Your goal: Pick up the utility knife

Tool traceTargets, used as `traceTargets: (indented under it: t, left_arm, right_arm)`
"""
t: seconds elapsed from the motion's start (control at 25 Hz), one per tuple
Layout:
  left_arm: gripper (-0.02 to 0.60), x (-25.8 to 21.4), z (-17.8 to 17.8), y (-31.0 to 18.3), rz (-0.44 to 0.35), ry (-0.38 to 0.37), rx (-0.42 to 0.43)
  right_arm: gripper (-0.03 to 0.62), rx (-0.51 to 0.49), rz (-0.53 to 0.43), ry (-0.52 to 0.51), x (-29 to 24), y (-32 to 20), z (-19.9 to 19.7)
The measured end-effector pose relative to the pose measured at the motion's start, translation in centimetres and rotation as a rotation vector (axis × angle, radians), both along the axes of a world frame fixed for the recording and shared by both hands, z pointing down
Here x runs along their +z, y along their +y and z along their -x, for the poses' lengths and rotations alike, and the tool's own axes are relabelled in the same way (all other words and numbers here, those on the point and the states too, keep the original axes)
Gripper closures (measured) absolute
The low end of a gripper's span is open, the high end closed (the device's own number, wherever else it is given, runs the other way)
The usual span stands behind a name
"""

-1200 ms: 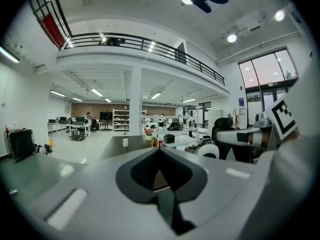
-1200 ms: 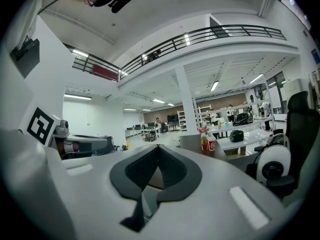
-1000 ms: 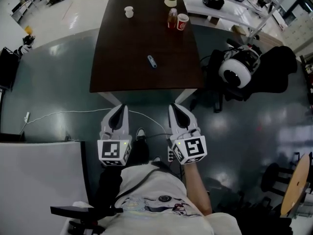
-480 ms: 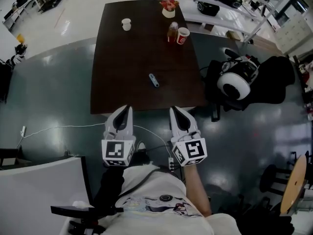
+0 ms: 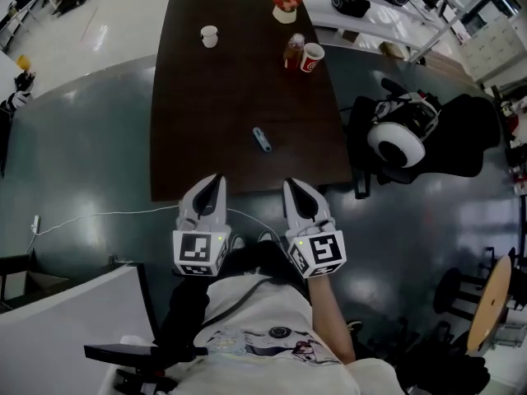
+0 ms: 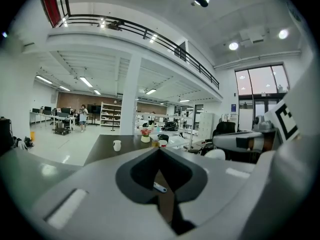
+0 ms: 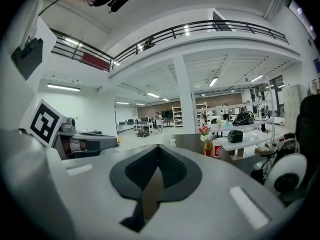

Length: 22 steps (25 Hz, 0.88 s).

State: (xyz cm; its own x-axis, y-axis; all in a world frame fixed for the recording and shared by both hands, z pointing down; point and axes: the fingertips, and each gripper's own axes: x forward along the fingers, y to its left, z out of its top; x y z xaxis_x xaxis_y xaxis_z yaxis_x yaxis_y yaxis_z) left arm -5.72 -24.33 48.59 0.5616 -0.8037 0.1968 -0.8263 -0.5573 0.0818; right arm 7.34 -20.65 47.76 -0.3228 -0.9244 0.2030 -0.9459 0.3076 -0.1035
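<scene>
Right gripper and left gripper, both closed and empty, sit at 6 o'clock of the utility knife lying on the table; I judge it light, rigid, slim, best pinched across mid-body.

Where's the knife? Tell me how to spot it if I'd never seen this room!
Find the big dark table. The white cup, red cup, bottle and flowers all stand at its far end; the knife lies alone near the middle, closer to us. It is the only small blue-grey stick lying flat.
</scene>
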Motion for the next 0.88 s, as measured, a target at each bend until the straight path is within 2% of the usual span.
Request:
traceTargets:
  t: [0.2,0.52,0.88]
  left_arm:
    - [0.583,1.5,-1.0,-2.6,0.018,-0.004,-0.018]
    - [0.583,1.0,-2.5,-9.1,0.01,-0.03,-0.082]
    - [0.583,3.1,-5.0,-13.5,0.091,-0.063,-0.124]
  right_arm:
    - [0.592,-0.014,0.018,-0.006,1.7,-2.6,-1.3]
    - [0.592,-0.081,0.012,-0.038,1.8,-9.1,-2.6]
    - [0.592,-0.139,0.131,-0.085,5.5,-14.1,-4.6]
